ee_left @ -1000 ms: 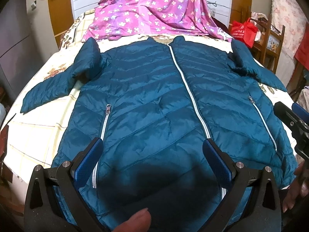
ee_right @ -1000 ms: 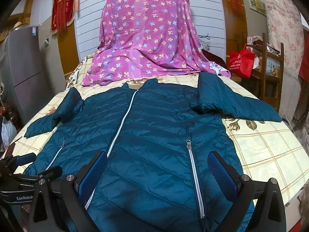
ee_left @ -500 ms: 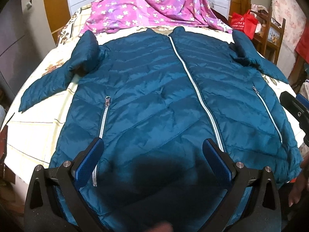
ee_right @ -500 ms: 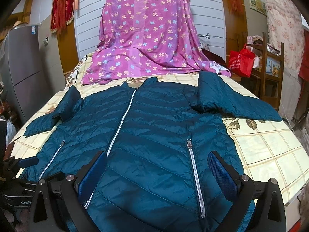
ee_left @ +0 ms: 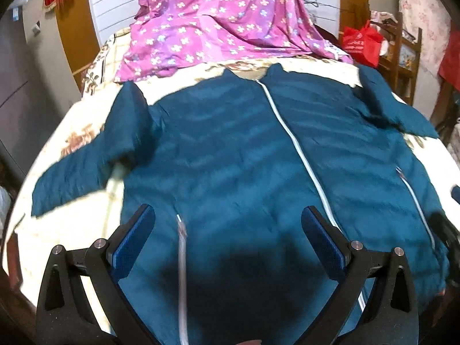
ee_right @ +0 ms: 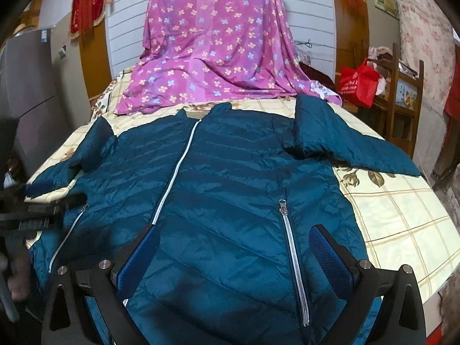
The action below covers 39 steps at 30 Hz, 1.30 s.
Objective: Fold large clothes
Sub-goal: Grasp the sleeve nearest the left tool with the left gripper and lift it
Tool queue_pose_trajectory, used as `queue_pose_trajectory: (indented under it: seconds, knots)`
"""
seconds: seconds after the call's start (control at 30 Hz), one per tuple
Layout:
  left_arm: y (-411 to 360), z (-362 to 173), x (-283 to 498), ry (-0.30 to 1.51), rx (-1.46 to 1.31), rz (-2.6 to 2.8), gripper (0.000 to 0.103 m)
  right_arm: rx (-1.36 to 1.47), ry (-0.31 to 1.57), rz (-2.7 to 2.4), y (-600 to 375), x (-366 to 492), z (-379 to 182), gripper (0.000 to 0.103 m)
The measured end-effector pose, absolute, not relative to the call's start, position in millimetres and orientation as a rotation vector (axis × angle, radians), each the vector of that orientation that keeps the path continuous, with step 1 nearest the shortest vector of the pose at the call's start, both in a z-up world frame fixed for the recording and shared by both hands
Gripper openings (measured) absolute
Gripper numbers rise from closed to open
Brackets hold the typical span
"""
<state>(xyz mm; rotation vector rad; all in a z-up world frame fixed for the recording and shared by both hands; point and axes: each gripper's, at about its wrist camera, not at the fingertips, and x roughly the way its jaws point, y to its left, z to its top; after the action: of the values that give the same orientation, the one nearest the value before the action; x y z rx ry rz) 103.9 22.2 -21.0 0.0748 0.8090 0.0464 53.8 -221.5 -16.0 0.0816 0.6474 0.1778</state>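
— Jacket's whereabouts?
— Teal jacket (ee_right: 230, 189) spread flat, front up and zipped, on the checked bedspread (ee_right: 396, 218), just below the purple floral sheet (ee_right: 218, 51).
— Jaws?
— Left gripper (ee_left: 228, 230) gaping wide above the jacket's hem, clasping nothing. Right gripper (ee_right: 234, 247) likewise spread wide above the hem, empty.

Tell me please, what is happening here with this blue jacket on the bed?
A person holds a two-finger gripper in each hand over a teal puffer jacket that lies front up and zipped on the bed, with both sleeves spread out to the sides. The left gripper and the right gripper are both open above the hem end, holding nothing. No fold is made yet. A purple flowered cloth hangs behind the collar.
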Motion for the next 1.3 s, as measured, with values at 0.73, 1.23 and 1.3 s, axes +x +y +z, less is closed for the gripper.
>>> queue_pose_trajectory:
  seconds: [0.73,1.23,1.3]
  knots:
    - [54.2,-109.2,158.4,1.035,-0.071,0.142,0.103,0.051,0.925,0.198,-159.8,174.7,-78.2,0.103]
    - [93.5,-63.4,129.8,0.871,-0.151,0.149,0.102,0.018,0.914,0.187,-159.1,175.1,-85.6,0.103]
    - [134.9,-38.0,118.2,0.803,-0.218,0.203,0.102,0.017,0.912,0.187,-158.7,174.1,-85.6,0.103]
